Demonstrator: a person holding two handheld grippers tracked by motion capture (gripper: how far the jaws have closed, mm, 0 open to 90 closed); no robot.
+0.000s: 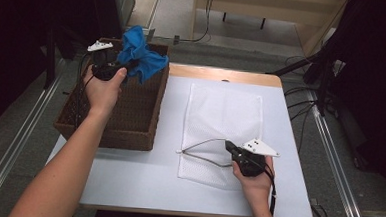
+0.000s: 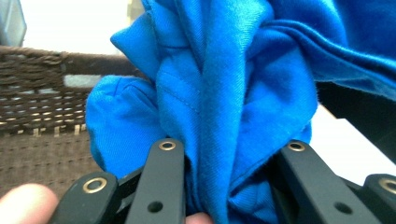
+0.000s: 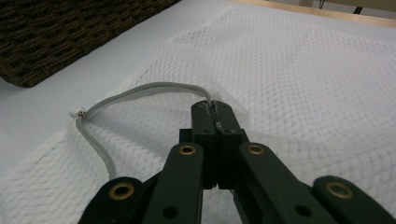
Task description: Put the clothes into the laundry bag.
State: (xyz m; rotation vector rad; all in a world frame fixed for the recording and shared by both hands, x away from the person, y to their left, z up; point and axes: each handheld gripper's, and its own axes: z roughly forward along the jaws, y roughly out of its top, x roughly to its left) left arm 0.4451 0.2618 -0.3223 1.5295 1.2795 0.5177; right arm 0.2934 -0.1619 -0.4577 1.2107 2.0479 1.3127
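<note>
**Blue cloth lifted over the basket, mesh bag pinched at its rim**

I take the dark brown woven wicker basket (image 1: pixel 131 110) as my landmark; it sits at the left end of the white table (image 1: pixel 142 181). My left gripper (image 1: pixel 128 65) hangs above the basket's far end, and its jaws are clamped on a bunched, crumpled bright blue fabric cloth (image 1: pixel 141 55). In the left gripper view the folds of the cloth (image 2: pixel 224 93) are squeezed between the two black jaws, which stand a little apart around the thick wad, and the cloth hangs clear above the basket's woven wall (image 2: pixel 37 93). My left hand (image 1: pixel 102 91) wraps the gripper's body just over the basket's interior.

To the right of the basket, flat on the table and just beside the basket's right wall, lies a white rectangular mesh laundry bag (image 1: pixel 223 115). My right gripper (image 1: pixel 229 145) rests at the bag's near part, well apart from the basket, with my right hand (image 1: pixel 252 176) behind it. In the right gripper view its jaws are pressed fully together, pinching the mesh edge (image 3: pixel 280 70) at the top of the bag's grey zipper band (image 3: pixel 140 91), which arches up off the table towards the basket.
</note>
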